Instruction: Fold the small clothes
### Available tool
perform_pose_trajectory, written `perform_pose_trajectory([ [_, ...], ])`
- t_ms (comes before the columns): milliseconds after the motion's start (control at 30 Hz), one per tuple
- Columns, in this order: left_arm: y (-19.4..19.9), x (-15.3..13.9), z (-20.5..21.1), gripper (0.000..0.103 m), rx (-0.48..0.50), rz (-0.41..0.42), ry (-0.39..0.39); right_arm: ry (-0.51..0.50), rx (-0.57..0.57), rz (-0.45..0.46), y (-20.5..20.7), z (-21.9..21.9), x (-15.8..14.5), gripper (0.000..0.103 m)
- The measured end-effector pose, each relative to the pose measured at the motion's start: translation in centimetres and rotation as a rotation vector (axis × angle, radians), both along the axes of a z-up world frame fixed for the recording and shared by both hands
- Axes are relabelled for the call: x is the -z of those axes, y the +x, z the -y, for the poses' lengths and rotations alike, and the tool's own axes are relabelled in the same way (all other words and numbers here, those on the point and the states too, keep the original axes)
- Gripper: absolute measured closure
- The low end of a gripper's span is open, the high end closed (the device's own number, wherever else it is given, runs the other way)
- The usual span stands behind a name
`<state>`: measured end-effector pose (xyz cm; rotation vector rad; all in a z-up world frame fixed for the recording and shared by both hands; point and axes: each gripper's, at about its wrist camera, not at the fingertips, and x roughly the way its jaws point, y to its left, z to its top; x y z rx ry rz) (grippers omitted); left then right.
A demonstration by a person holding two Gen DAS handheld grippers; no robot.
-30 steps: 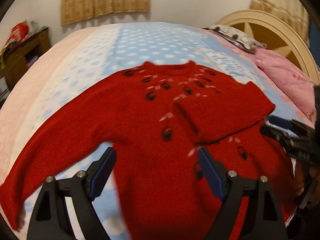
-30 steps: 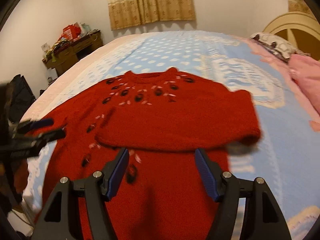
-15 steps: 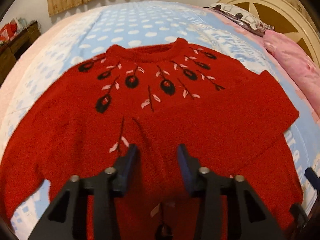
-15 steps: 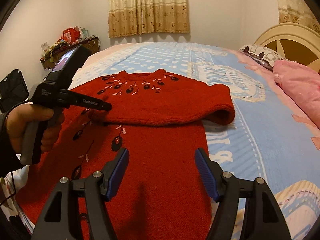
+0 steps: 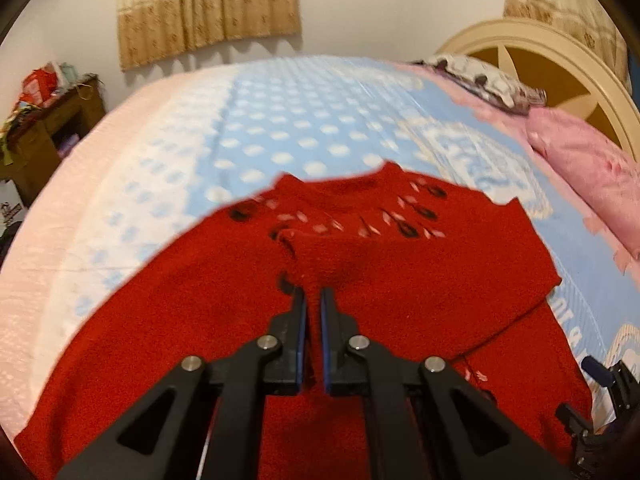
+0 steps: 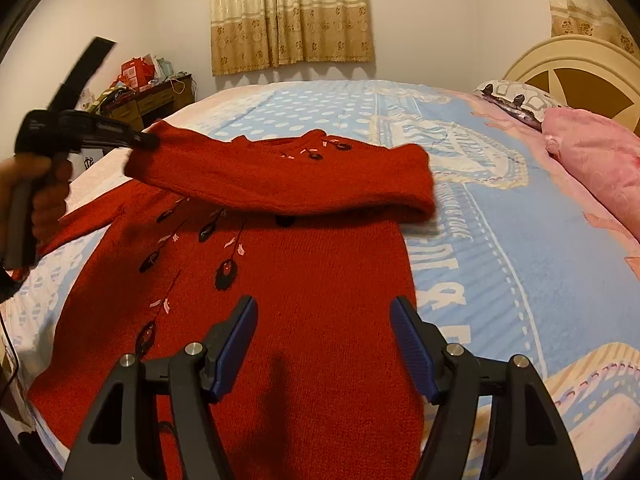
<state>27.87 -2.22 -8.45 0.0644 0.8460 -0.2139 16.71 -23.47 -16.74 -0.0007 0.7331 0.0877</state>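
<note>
Red knitted sweater with dark embroidered buds (image 6: 312, 280) spread face up on blue dotted bedspread (image 6: 500, 240). One sleeve (image 6: 280, 188) folded across chest; opposite sleeve and hem fold outstanding. Sleeve cuff clamped in left gripper (image 5: 313, 300), lifted clear of chest. Right gripper (image 6: 324, 344) held apart, empty, above sweater hem. Knit thick, fuzzy, lying without major wrinkles.

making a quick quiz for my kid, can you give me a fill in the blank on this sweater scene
1. The left tool is shut on the cuff of the sweater's ____ sleeve.
2. The right tool hovers over the red sweater with its jaws ____.
3. The sweater lies on a ____.
4. The pillow by the headboard is ____.

Missing words: folded-over; open; bed; pink
</note>
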Motion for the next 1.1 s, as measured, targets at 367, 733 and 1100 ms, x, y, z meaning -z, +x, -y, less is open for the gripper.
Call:
perform_pose_trajectory([
  [367,-0.3,1.9,-6.0,0.096,-0.114,-0.026,-0.017,0.01,0.006,-0.022,0.2,0.3,0.4,0.033],
  [733,0.5,7.2,-7.1,0.094,-0.185,-0.093,0.039,0.038,0.011,-0.093,1.0,0.9,1.4,0.029],
  [1100,-0.9,7.7,-7.1,0.064,-0.207,0.008,0.162,-0.039,-0.075,-0.044,6.0,-0.1,-4.6,0.028],
])
